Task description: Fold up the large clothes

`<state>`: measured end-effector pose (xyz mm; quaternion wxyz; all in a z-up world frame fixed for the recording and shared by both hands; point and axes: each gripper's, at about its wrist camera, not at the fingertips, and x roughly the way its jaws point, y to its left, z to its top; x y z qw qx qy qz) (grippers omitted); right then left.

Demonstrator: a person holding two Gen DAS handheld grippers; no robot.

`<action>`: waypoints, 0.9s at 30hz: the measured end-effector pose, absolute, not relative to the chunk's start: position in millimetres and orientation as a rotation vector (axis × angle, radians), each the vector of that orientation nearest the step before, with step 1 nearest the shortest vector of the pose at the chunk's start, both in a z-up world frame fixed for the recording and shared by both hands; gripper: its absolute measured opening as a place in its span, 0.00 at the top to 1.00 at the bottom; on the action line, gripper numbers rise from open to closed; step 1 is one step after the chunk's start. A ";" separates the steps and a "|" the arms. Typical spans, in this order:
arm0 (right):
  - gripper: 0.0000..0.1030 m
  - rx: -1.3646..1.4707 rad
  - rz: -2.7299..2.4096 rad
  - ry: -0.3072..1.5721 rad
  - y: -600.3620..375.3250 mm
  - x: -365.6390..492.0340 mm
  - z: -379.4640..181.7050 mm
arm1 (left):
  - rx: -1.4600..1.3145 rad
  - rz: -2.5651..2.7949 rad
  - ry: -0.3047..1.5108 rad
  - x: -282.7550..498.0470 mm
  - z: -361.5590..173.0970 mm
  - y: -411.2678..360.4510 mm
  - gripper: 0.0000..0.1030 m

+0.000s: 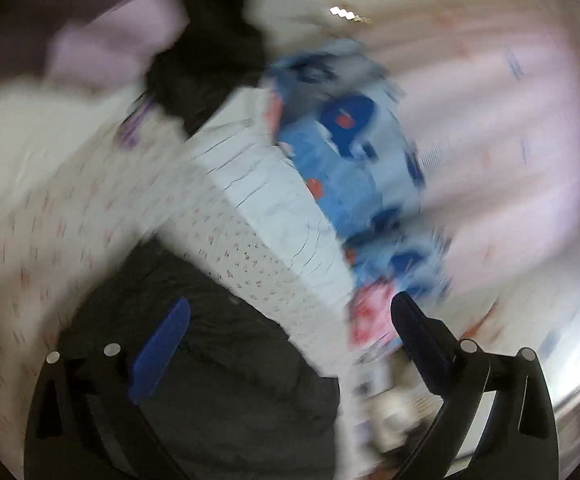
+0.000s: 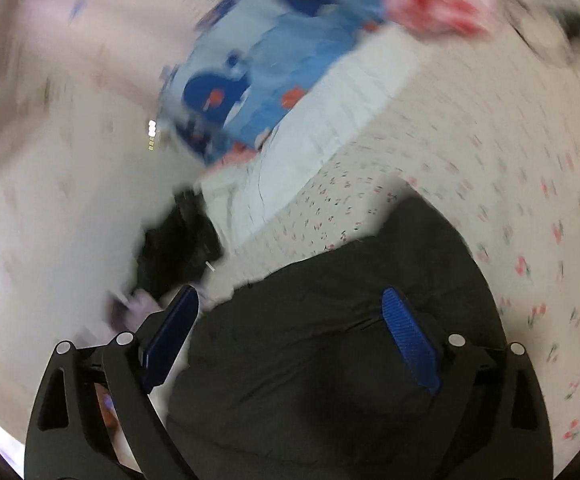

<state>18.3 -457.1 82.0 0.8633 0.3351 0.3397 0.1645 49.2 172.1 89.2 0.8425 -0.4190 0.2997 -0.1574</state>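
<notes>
A dark grey-black garment (image 1: 225,364) lies on a bed with a white cherry-print sheet (image 1: 49,208). In the left wrist view my left gripper (image 1: 290,332) is open above it, blue-padded fingers (image 1: 161,352) wide apart and nothing between them. In the right wrist view the same dark garment (image 2: 330,352) spreads below my right gripper (image 2: 290,320), which is also open, its fingers (image 2: 408,336) standing over the cloth without pinching it. Both views are blurred by motion.
A blue patterned pillow or blanket (image 1: 342,152) (image 2: 257,80) and pale blue folded bedding (image 1: 273,200) lie beyond the garment. More black cloth (image 1: 209,60) and a lilac piece (image 1: 109,36) sit at the far left. A pink item (image 2: 434,4) lies at top right.
</notes>
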 end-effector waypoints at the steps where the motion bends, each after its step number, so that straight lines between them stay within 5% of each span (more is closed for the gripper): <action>1: 0.13 0.611 0.340 0.729 -436.9 24.3 90.2 | -0.795 -0.350 0.638 51.1 96.0 149.8 0.07; 6: 0.13 0.342 0.259 0.771 -353.9 70.0 88.8 | -0.462 -0.404 0.711 84.3 82.8 46.3 0.07; 10: 0.12 0.203 0.163 0.889 -315.9 117.0 26.0 | -0.418 -0.297 0.888 124.4 -5.2 26.8 0.08; 13: 0.10 0.287 0.192 0.914 -314.3 120.3 -13.0 | -0.466 -0.281 0.858 111.6 -46.8 36.5 0.07; 19: 0.09 0.130 0.198 0.997 -302.2 116.7 -10.0 | -0.332 -0.230 0.944 111.6 -39.2 27.2 0.08; 24: 0.08 0.128 0.094 0.817 -329.9 122.7 35.2 | -0.316 -0.228 0.736 110.1 23.2 28.0 0.08; 27: 0.08 0.108 -0.014 0.925 -352.7 144.1 -6.8 | -0.287 -0.161 0.823 141.2 -12.3 27.1 0.08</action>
